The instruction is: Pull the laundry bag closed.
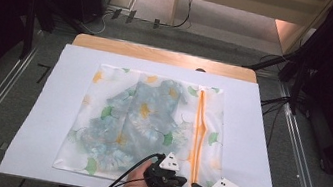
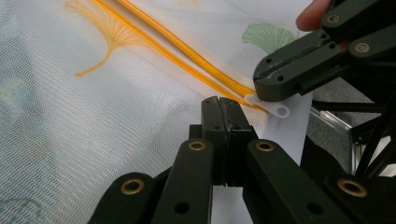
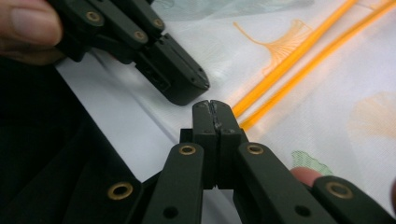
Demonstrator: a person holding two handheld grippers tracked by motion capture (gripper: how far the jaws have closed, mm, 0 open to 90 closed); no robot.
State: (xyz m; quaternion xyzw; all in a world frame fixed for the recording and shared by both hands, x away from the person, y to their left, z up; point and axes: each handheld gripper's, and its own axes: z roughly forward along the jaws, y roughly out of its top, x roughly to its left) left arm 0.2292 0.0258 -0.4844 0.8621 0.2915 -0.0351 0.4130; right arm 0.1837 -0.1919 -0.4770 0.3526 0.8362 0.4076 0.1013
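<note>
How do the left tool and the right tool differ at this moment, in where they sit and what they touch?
The left tool rests on the mesh bag just beside the orange zipper; the right tool sits at the zipper's end, its tip on the white pull tab. In the high view, the left tool points right and the right tool points left. Both have their jaws shut at the bag's near edge.
</note>
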